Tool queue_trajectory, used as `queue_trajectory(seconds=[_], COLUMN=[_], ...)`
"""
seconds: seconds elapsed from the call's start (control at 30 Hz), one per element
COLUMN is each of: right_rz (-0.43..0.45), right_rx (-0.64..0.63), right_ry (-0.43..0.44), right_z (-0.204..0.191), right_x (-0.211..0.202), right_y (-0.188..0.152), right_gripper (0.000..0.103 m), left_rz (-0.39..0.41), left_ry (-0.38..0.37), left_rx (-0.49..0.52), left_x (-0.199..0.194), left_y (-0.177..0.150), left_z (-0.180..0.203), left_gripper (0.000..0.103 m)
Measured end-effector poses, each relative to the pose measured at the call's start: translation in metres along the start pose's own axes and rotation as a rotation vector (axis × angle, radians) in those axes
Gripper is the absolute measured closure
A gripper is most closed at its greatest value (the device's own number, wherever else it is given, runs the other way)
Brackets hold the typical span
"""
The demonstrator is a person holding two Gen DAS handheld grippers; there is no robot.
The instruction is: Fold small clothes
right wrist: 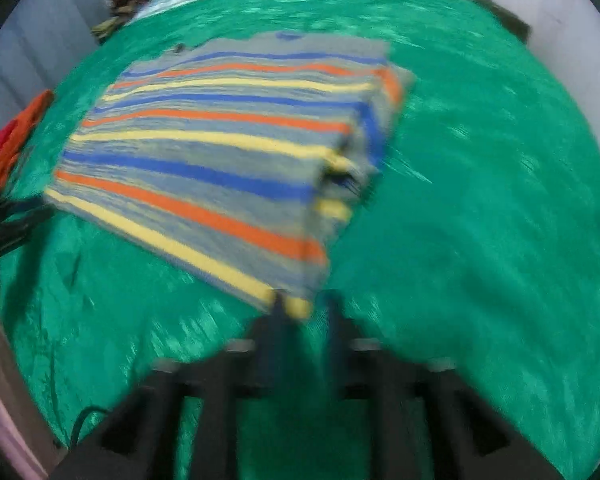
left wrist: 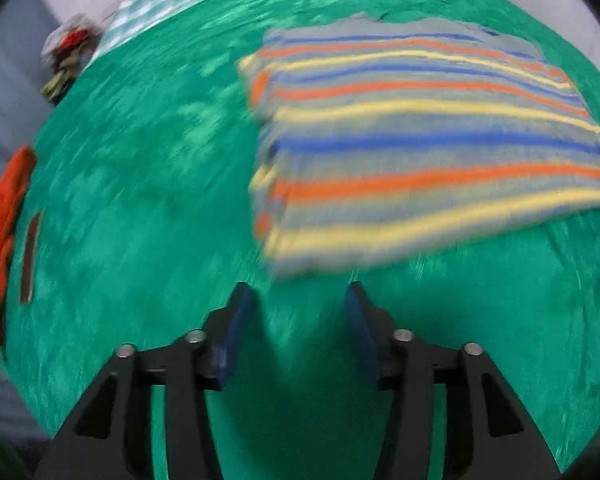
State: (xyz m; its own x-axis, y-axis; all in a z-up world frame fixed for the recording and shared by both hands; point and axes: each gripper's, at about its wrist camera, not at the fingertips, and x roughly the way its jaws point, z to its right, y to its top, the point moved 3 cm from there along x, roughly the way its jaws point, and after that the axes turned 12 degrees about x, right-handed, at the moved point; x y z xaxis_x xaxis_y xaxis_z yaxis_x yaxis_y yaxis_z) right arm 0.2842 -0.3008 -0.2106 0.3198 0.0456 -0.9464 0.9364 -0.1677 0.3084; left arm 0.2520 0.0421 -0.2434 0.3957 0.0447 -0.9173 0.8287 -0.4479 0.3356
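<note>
A grey knitted garment with orange, yellow and blue stripes is lying spread on a bed under a green textured bedspread, its side edges already looking doubled inward. The left hand-held gripper is hovering just short of the garment's near left corner, its blue-padded fingers standing wide apart and holding nothing. The right hand-held gripper is sitting at the near right corner; its fingers are showing a narrow gap, and the yellow hem seems to be reaching between them, but the blur is too heavy to tell whether it is gripping.

The step in hand is probably taking both near corners to carry the hem toward the collar. To do it well, each gripper should be pinching every layer at its corner, low against the bedspread, and both should be lifting together so the stripes stay parallel.

An orange crumpled cloth and a mixed clothes pile are waiting at the bed's left edge.
</note>
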Motion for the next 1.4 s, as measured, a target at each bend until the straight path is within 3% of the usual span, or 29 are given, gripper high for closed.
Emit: queue_trajectory(seconds=[0.03, 0.1, 0.17, 0.37, 0.77, 1.03, 1.17, 1.4], right_rz=[0.012, 0.049, 0.092, 0.162, 0.176, 0.194, 0.221, 0.26], right_rx=[0.027, 0.067, 0.117, 0.156, 0.115, 0.072, 0.043, 0.04], right_ry=[-0.032, -0.051, -0.018, 0.014, -0.046, -0.065, -0.091, -0.107], right_z=[0.007, 0.015, 0.02, 0.016, 0.002, -0.008, -0.016, -0.017], right_x=[-0.008, -0.024, -0.04, -0.054, -0.043, -0.025, -0.013, -0.007], right_y=[-0.008, -0.023, -0.04, -0.087, -0.104, -0.113, -0.116, -0.117], right_gripper=[0.069, 0.057, 0.045, 0.043, 0.041, 0.017, 0.0, 0.0], left_rz=[0.006, 0.043, 0.084, 0.117, 0.127, 0.082, 0.107, 0.149], left_ry=[0.001, 0.01, 0.019, 0.05, 0.026, -0.048, -0.1, -0.074], left_rx=[-0.02, -0.044, -0.05, -0.025, -0.028, -0.077, -0.144, -0.169], left_x=[-0.009, -0.023, -0.036, -0.045, -0.054, -0.026, -0.014, -0.019], left_y=[-0.011, -0.023, -0.029, -0.035, -0.048, -0.061, -0.067, -0.071], left_z=[-0.001, 0.002, 0.012, 0.043, 0.066, 0.075, 0.07, 0.073], left_gripper=[0.035, 0.013, 0.007, 0.007, 0.007, 0.003, 0.001, 0.0])
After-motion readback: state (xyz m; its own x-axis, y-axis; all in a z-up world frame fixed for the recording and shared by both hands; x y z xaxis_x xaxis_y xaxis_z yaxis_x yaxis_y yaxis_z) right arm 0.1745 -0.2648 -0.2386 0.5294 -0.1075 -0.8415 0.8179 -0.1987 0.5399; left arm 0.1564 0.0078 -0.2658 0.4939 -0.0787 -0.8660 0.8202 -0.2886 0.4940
